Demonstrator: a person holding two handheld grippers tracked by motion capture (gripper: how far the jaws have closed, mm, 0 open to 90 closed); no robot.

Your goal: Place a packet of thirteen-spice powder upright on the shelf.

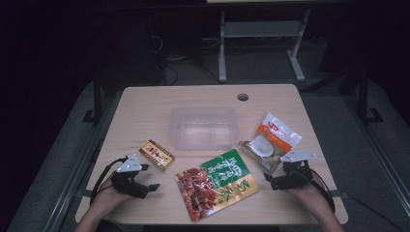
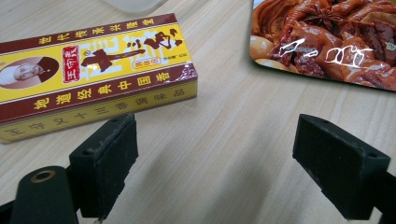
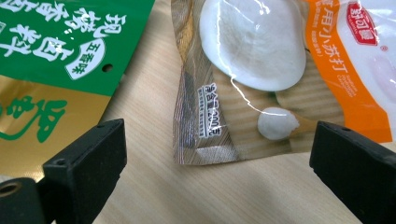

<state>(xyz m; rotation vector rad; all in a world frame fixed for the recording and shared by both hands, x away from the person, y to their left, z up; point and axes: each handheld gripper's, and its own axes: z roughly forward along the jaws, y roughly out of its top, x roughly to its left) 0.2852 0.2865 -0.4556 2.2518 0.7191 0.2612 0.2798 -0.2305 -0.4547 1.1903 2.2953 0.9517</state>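
While both tools (image 1: 153, 186) (image 1: 269, 180) gape, yellow box (image 2: 93, 70) & soda pouch (image 3: 261, 79) just ahead, bare tabletop (image 2: 224, 154) btwn.

Light wood table (image 1: 145, 104) with cable hole (image 1: 242, 97); dark room, grey floor (image 1: 261, 65), white desk frame (image 1: 261, 34) behind.

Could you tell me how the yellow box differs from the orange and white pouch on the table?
The yellow box is a stiff, flat-sided carton; the orange and white pouch is a soft, glossy bag. The box is smaller than the pouch. The box lies left of the clear tub, near the left gripper; the pouch lies right of it, near the right gripper. Both lie flat on the table, untouched.
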